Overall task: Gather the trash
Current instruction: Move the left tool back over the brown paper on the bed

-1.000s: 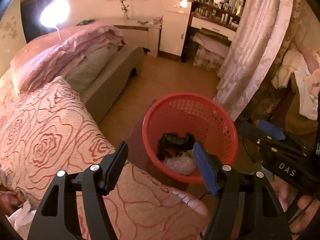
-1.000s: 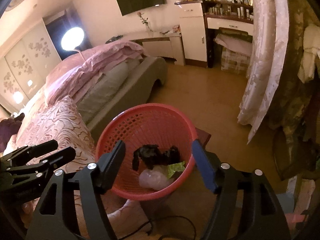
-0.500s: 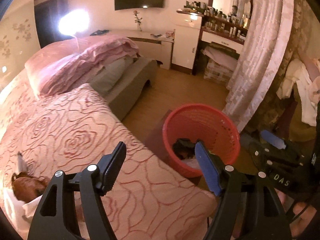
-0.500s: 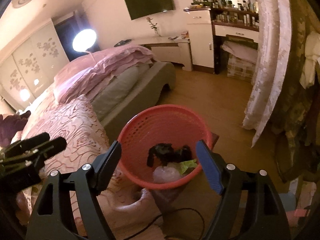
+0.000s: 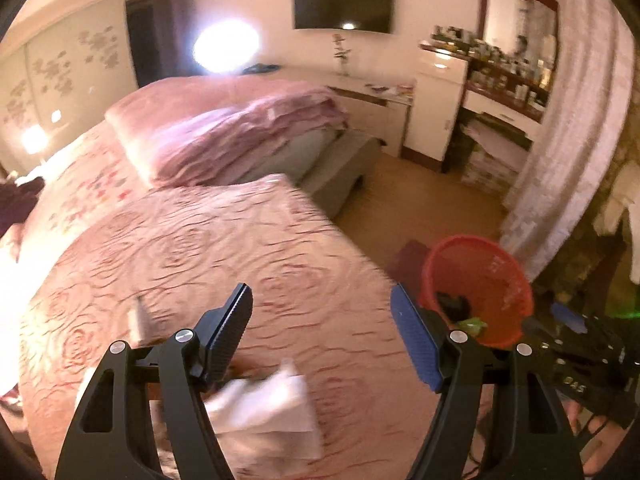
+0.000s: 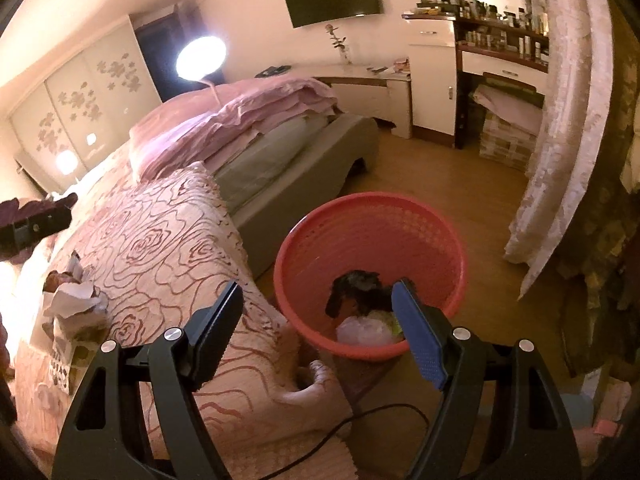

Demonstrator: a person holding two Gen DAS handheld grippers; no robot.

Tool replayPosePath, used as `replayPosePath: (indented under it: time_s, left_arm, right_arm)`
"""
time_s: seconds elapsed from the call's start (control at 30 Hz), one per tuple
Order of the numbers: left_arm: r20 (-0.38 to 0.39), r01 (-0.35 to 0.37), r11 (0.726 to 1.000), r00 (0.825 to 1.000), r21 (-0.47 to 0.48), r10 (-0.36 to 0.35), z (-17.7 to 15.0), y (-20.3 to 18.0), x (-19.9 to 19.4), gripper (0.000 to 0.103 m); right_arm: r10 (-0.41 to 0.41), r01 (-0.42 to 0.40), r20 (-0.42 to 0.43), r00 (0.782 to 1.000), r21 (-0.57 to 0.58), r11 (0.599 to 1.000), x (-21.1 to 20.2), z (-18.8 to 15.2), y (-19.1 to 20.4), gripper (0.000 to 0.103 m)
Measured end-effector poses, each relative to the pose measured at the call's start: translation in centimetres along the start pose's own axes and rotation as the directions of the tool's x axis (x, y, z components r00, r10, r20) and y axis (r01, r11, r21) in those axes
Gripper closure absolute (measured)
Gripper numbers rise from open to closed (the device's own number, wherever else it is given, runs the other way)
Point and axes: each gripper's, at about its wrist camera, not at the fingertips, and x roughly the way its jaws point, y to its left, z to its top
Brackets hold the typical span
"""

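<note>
my left gripper point(image 5: 322, 334) is over the bed point(image 5: 192, 240), jaws apart, nothing between them. white paper point(image 5: 268, 408) lies on the quilt just under it, partly behind my left finger; view is blurred. from the right camera, crumpled paper point(image 6: 74, 300) sits on the bed's left edge. red basket point(image 6: 448, 240) stands on the floor beside the bed, with a dark lump point(image 6: 356, 290) and a clear bag point(image 6: 364, 330) inside. my right gripper point(image 6: 318, 322) is above the basket's near rim, jaws released, empty.
</note>
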Motion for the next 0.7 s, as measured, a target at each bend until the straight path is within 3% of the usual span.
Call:
replayPosePath:
  time_s: [0.33,0.5,0.7]
  left_arm:
    - [-0.041,-0.109,0.988,0.994,-0.106,0.105,-1.1,8.8,-0.8,0.034]
    - [-0.085,-0.116,0.984,0.991,-0.134,0.106,-2.0,11.1,-0.3,0.034]
    - [-0.129,-0.072,0.989,0.99,-0.133,0.055,-2.6,11.7,1.1,0.034]
  right_arm:
    - [0.041,-0.042,-0.032,0.999,-0.059,0.997,0.7,-0.6,3.0,0.029]
    - [0.079,-0.084,-0.051,0.996,-0.106,0.991,1.1,-0.9,5.7,0.029]
    - [0.092,-0.1,-0.064,0.994,-0.137,0.985,1.2,-1.1,7.1,0.029]
